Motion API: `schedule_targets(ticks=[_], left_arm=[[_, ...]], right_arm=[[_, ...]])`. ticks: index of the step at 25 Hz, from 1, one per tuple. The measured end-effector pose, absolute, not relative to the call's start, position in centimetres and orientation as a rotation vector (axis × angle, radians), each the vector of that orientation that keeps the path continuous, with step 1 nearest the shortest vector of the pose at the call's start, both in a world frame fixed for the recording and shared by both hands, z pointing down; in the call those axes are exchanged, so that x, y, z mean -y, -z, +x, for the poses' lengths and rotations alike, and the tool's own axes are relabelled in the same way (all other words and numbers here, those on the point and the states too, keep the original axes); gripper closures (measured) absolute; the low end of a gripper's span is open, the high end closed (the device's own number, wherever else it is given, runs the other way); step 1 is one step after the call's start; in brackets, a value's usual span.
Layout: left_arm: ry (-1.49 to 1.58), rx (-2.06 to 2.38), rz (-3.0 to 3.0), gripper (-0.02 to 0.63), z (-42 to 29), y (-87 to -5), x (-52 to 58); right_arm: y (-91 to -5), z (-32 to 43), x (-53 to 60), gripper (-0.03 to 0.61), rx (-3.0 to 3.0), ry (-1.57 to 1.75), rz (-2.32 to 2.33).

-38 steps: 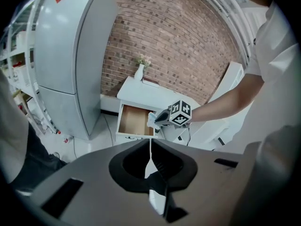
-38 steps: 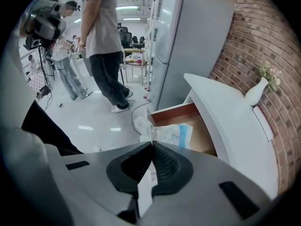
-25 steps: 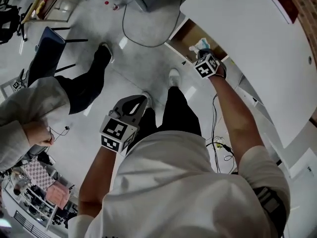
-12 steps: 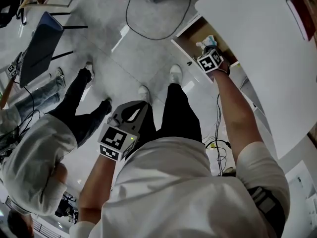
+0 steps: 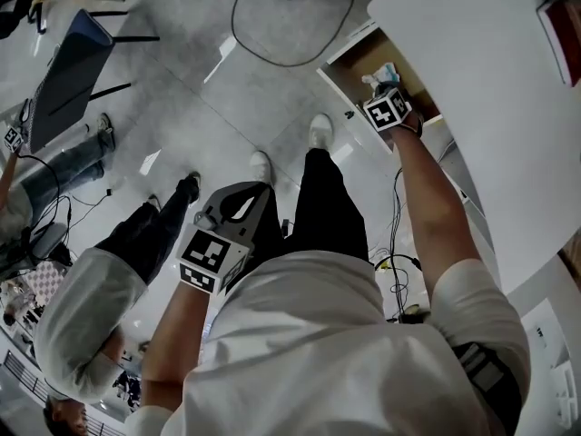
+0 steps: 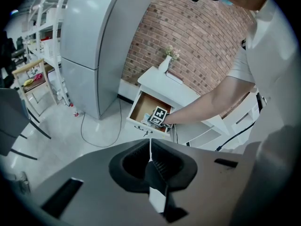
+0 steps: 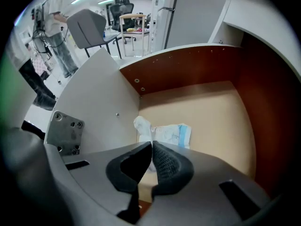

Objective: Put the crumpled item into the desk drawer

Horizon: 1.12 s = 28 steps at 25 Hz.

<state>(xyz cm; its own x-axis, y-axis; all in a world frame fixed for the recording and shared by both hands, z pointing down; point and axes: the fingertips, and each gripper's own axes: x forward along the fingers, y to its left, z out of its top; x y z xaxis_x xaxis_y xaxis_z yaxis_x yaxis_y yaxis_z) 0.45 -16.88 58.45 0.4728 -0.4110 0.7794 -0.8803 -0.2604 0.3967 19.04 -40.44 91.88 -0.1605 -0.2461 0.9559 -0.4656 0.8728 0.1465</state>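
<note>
Left gripper (image 5: 254, 193): one, hanging low beside the wearer's thigh, well apart from the desk. Its two jaws are pressing together with nothing between them.
Right gripper (image 7: 151, 142): one, reaching into the drawer on an outstretched arm. Its two jaws are meeting in a thin line and appear to be pinching the white end of the item at their tips.
Item (image 7: 165, 133): one, crumpled, white and pale blue. It is lying inside the drawer on the tan floor, just beside the white wall, with its white end rising to the right gripper's tips.
Drawer (image 5: 338, 82): one, standing pulled out from the desk, with that one thing lying in it.
Shoes (image 5: 263, 166): two, white, standing on the grey floor between the left gripper and the drawer.
Desk (image 5: 472, 98): one, with a white top overhanging the drawer.
Vase (image 6: 165, 64): one, white, standing upright on the desk near the wall.
Cable (image 5: 272, 57): one, black, curling over the floor beyond the shoes.
Bystanders: two, at the wearer's left. One is wearing a pale top and dark trousers (image 5: 100, 307), and one is wearing jeans (image 5: 59, 171).
Chair (image 5: 64, 71): one, dark, standing beyond the bystanders.
Cabinet (image 6: 94, 46): one, tall and grey, standing near the desk.
Wall (image 6: 188, 36): brick, running behind the desk.
</note>
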Motion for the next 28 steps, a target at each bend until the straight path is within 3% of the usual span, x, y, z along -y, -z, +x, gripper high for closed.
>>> schedule_targets(ticks=[9, 28], left_arm=[[-0.675, 1.082, 1.852, 0.583, -0.3, -58.6, 17.1], [-0.598, 1.038, 2.007, 0.583, -2.6, -52.2, 14.4]], right_arm=[[-92.5, 18.9, 40.0, 0.500, 1.756, -0.274, 0.515], [-80.8, 17.6, 35.1, 0.543, 1.780, -0.321, 0.616]])
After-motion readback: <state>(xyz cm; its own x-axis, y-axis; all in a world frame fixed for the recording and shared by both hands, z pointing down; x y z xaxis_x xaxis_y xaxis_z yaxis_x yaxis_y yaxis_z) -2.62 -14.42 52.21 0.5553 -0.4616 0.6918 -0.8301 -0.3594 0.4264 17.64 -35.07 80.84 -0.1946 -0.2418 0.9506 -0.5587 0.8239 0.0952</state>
